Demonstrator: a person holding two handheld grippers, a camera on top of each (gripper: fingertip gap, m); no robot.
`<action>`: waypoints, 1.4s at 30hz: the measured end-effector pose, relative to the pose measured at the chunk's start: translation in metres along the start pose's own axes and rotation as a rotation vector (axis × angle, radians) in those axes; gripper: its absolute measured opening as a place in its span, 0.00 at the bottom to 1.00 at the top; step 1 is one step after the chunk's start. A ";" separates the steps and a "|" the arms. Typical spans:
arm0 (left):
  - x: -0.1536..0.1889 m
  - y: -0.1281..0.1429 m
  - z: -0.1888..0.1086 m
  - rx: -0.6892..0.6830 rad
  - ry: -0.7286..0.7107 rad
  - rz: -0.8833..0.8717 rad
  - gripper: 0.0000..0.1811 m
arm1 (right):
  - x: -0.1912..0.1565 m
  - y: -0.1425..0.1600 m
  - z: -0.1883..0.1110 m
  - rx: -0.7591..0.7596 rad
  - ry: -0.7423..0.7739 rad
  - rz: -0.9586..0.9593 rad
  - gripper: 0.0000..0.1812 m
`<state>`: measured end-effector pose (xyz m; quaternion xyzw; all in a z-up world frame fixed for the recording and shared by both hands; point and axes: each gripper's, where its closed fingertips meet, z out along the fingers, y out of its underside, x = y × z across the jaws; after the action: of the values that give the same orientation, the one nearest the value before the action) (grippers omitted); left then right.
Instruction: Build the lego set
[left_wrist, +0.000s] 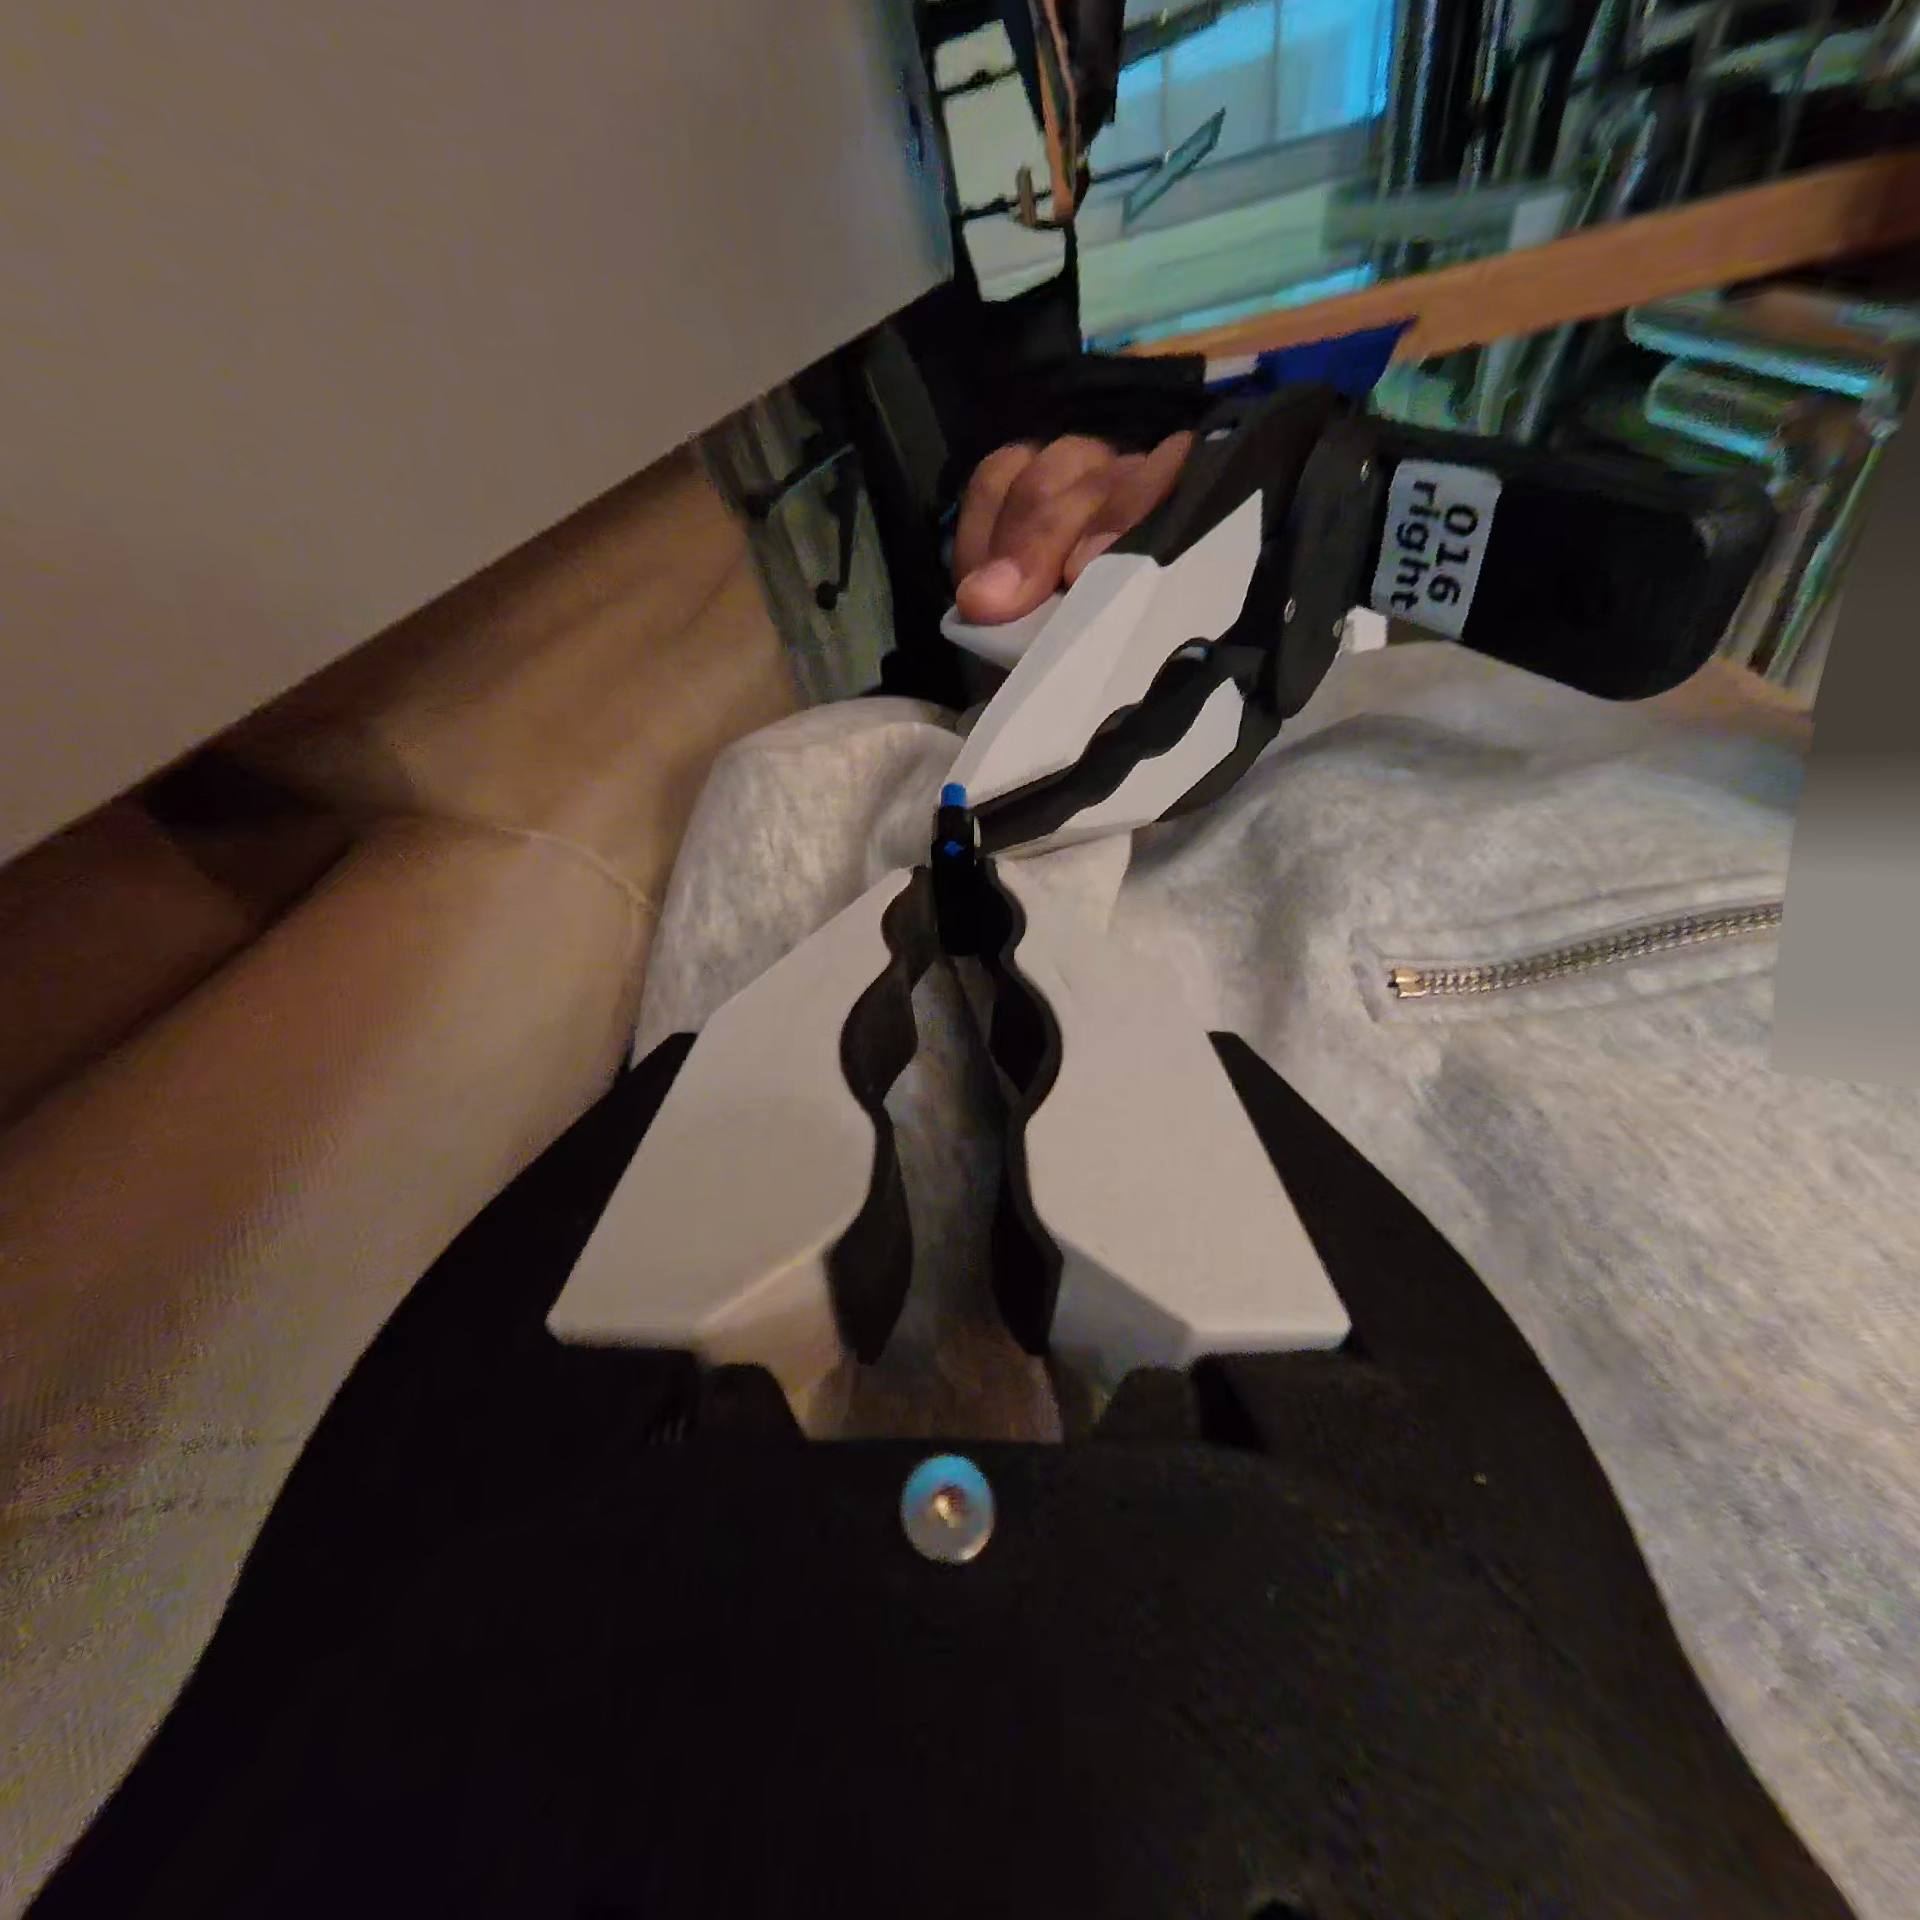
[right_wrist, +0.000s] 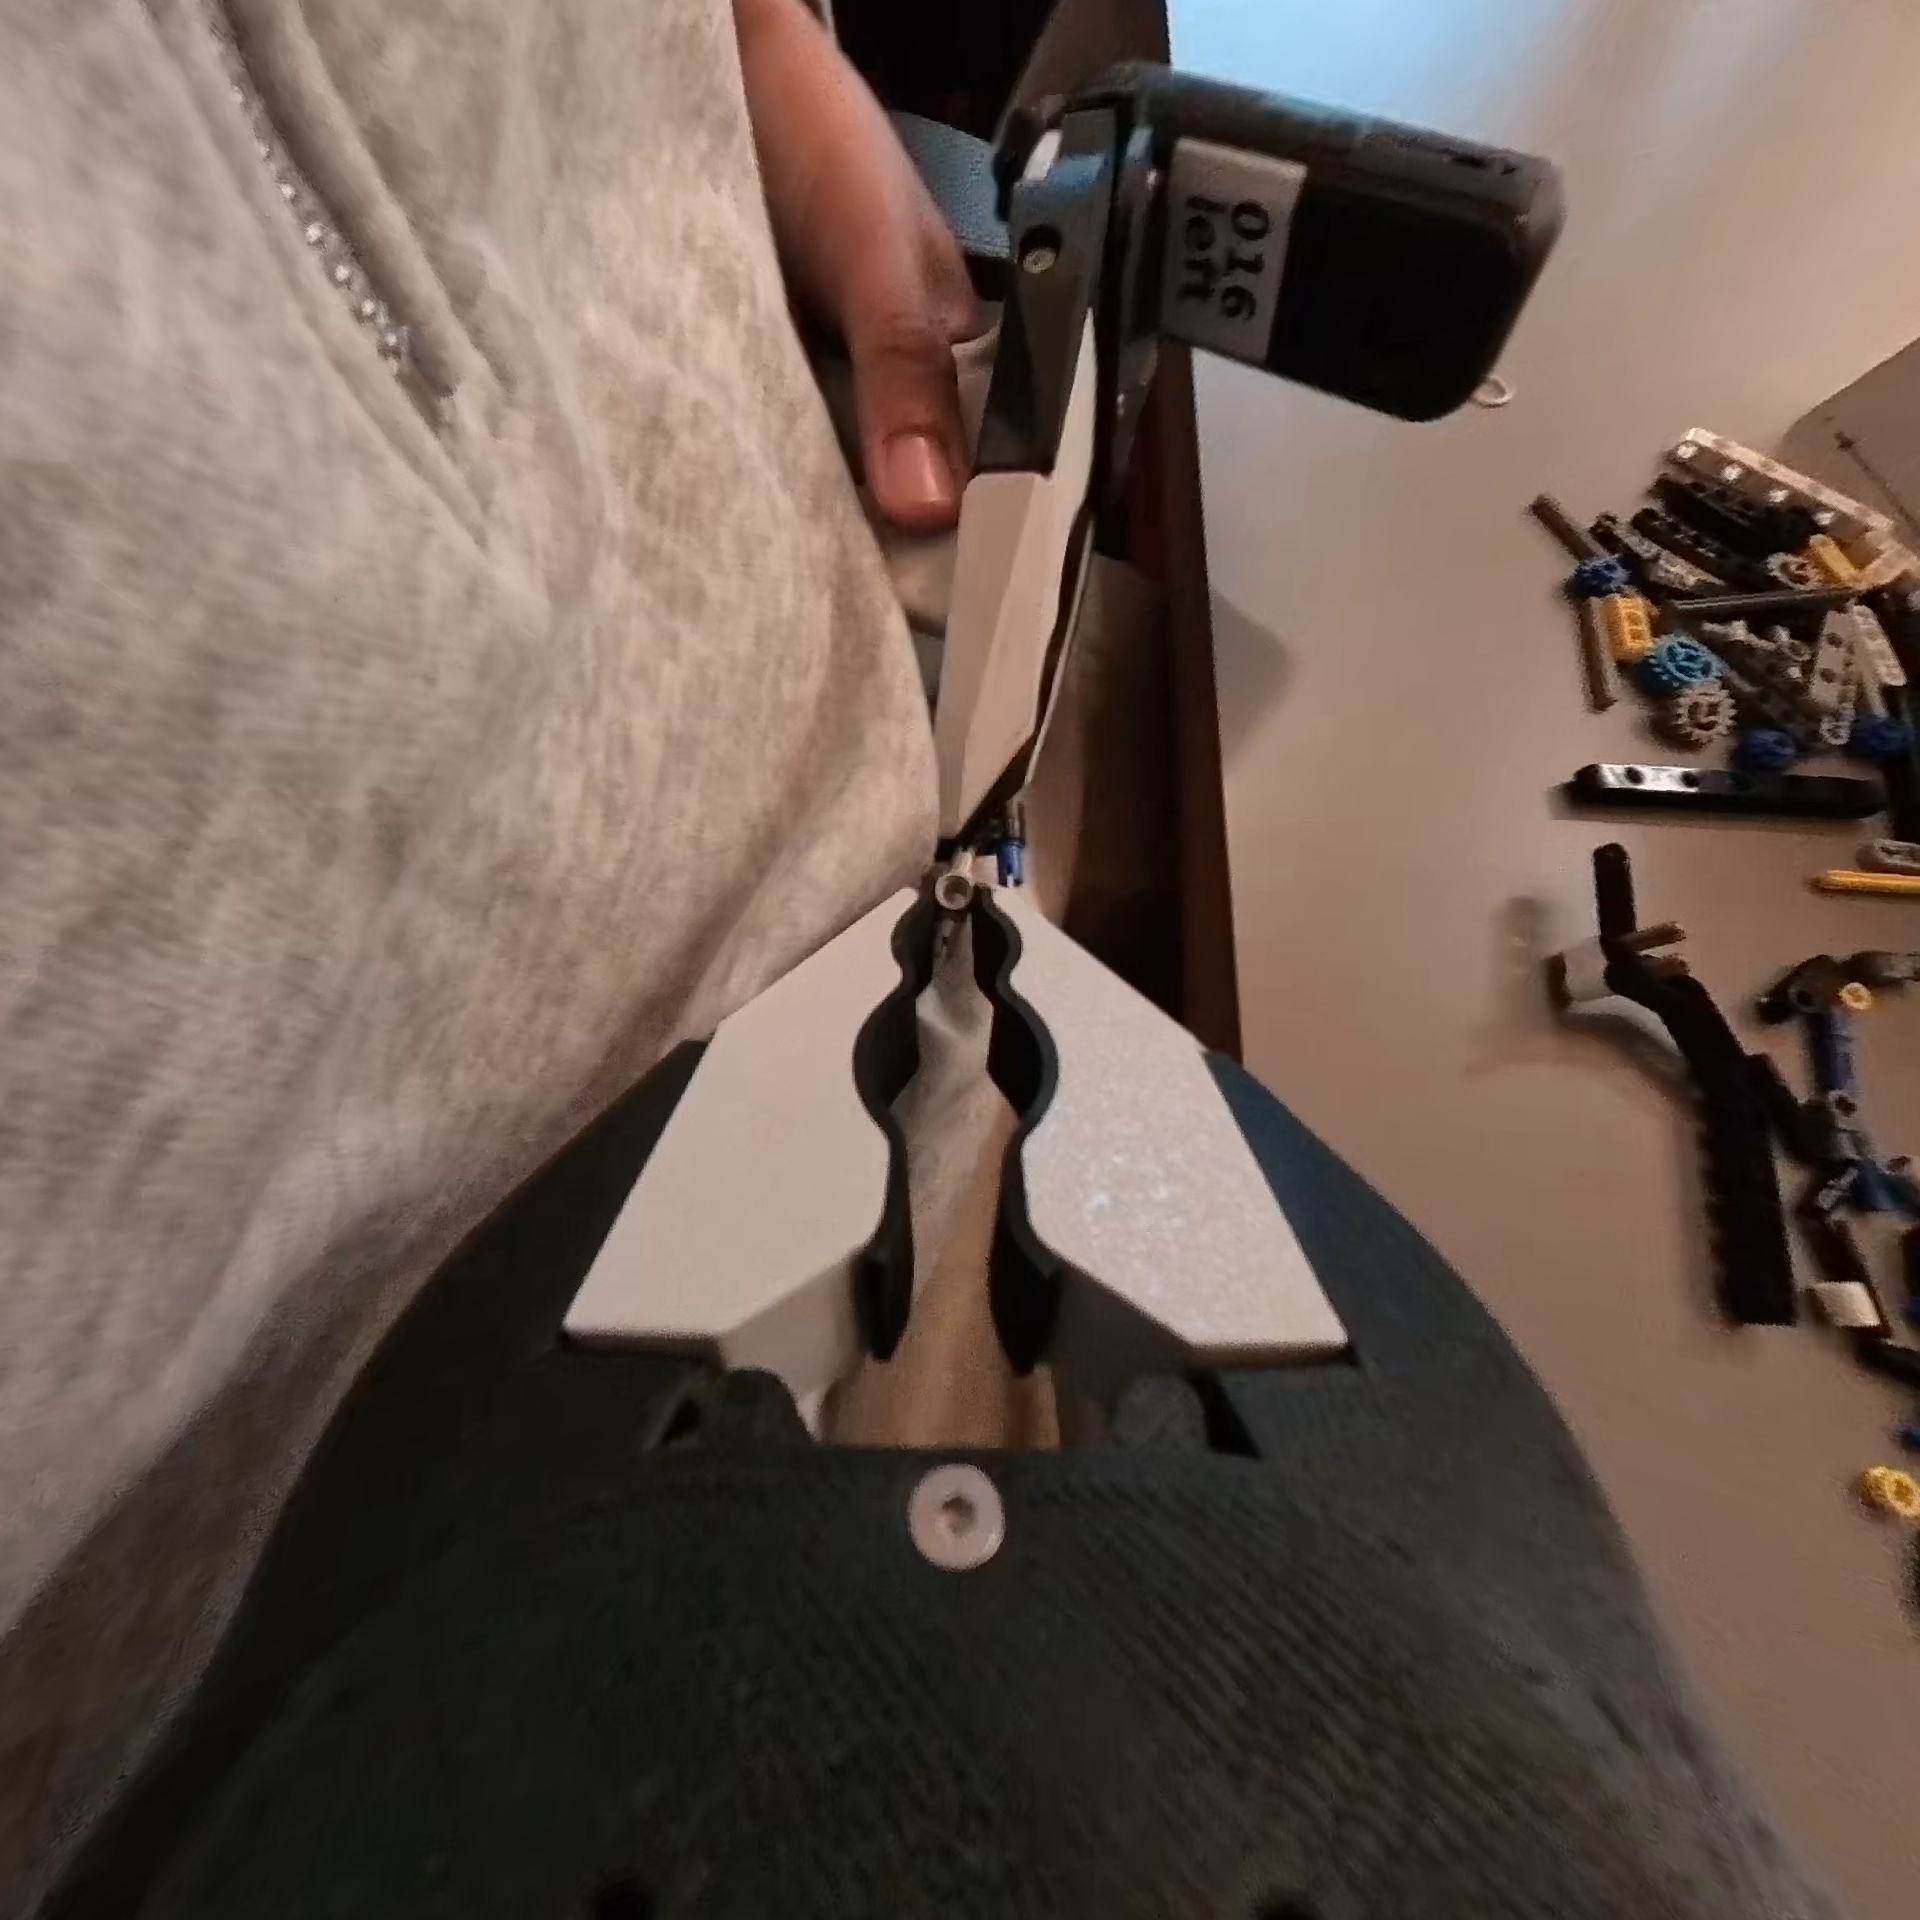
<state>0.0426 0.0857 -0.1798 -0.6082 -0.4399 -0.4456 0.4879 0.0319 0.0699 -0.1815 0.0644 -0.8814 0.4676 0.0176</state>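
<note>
- Here, the left gripper (left_wrist: 958, 914), its white angular fingers lined with wavy black rubber pads, was clamped on a small black lego piece with blue pins (left_wrist: 956, 873); a blue stud stuck out of its top and a blue mark showed on its side.
- The right gripper (right_wrist: 956, 904), of the same white plastic and scalloped black padding, was pinched together on a small light-grey tubular lego connector (right_wrist: 956, 888), whose round hollow end faced the camera.
- The two grippers met tip to tip in the air in front of a fuzzy light-grey zip-up sweatshirt (left_wrist: 1455, 1091) with a metal zipper, so that the grey connector sat just beside the black-and-blue piece; whether the two pieces were touching cannot be told.
- In the left wrist view, a hand (left_wrist: 1039, 520) wrapped the handle of the right gripper; in the right wrist view, another hand (right_wrist: 883, 312) held the left one.
- Both gripper bodies were matte black with a coarse printed texture and one silver screw in the middle.
- On the smooth beige desk (right_wrist: 1403, 831), well apart from the grippers, lay a loose heap of lego parts (right_wrist: 1745, 644): black beams, grey and blue toothed gears, yellow connectors.
- Nearer lay a long black toothed lego assembly (right_wrist: 1725, 1122) with blue parts beside it.
</note>
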 end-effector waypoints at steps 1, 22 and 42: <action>0.001 0.002 0.001 -0.019 -0.002 0.012 0.04 | -0.002 0.000 -0.001 -0.002 -0.006 -0.010 0.02; 0.005 0.020 0.018 -0.216 0.096 0.011 0.03 | -0.025 0.003 -0.006 -0.043 -0.379 -0.171 0.02; 0.002 -0.016 0.005 0.078 0.086 -0.016 0.05 | 0.012 0.005 -0.007 0.029 -0.164 0.001 0.03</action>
<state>0.0282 0.0926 -0.1751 -0.5657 -0.4404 -0.4575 0.5261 0.0194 0.0775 -0.1804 0.1023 -0.8730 0.4735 -0.0558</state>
